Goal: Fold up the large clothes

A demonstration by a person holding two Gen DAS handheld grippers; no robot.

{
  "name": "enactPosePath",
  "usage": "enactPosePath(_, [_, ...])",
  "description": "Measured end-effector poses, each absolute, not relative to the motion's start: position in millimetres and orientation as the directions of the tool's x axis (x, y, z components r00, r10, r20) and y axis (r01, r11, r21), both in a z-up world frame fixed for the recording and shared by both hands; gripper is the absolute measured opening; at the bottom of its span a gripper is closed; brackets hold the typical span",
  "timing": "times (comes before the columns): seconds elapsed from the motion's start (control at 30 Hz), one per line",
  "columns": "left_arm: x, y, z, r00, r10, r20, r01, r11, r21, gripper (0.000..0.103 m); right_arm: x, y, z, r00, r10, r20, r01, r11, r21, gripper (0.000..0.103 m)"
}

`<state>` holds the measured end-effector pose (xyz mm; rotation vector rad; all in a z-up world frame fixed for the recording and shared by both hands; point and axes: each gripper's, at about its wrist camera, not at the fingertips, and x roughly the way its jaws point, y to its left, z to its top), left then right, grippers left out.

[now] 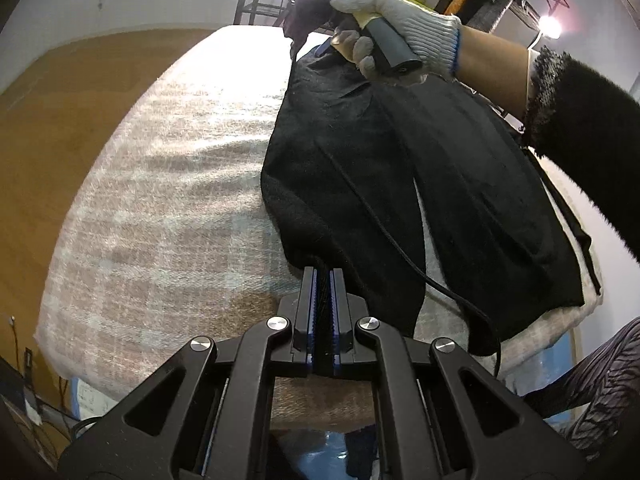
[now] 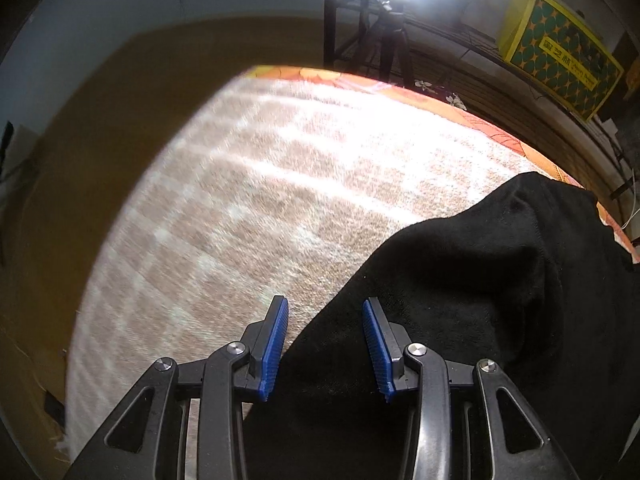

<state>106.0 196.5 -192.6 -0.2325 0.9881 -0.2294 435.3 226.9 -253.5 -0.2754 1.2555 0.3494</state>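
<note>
A black garment (image 1: 360, 160) lies spread on the table's beige checked blanket (image 1: 160, 200), two long panels running away from me. My left gripper (image 1: 322, 273) is shut on the garment's near edge, with the cloth pinched between its blue pads. At the garment's far end, a gloved hand (image 1: 400, 20) holds the right gripper's handle. In the right wrist view the right gripper (image 2: 325, 302) stands open, pointing steeply down. Its fingers straddle the edge of the black garment (image 2: 480, 280), and the pads do not press on the cloth.
A black cable (image 1: 400, 256) trails across the garment. A furry black sleeve (image 1: 580, 120) reaches in from the right. The blanket (image 2: 280, 180) stretches bare to the left, orange cloth along its far edge. Beyond stand a metal rack (image 2: 388, 40) and a yellow box (image 2: 560, 52).
</note>
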Motion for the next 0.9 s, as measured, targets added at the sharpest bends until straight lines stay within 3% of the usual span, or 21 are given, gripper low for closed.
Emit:
enactPosePath(0.3, [101.3, 189.6, -186.7, 0.547, -0.289, -0.786, 0.097, 0.954, -0.284, 0.004, 428.4, 231.4, -252.2, 0.288, 0.05, -0.956, -0.457, 0.885, -0.091, 0.035])
enactPosePath(0.53, [98.6, 180.4, -180.2, 0.564, -0.266, -0.781, 0.124, 0.963, -0.239, 0.003, 428.0, 221.9, -247.6, 0.312, 0.022, -0.95, -0.449, 0.885, -0.127, 0.003])
enactPosePath(0.9, [99.0, 172.1, -173.6, 0.577, -0.25, -0.777, 0.148, 0.968, -0.202, 0.003, 442.2, 195.1, -228.0, 0.318, 0.11, -0.942, -0.412, 0.911, -0.032, 0.001])
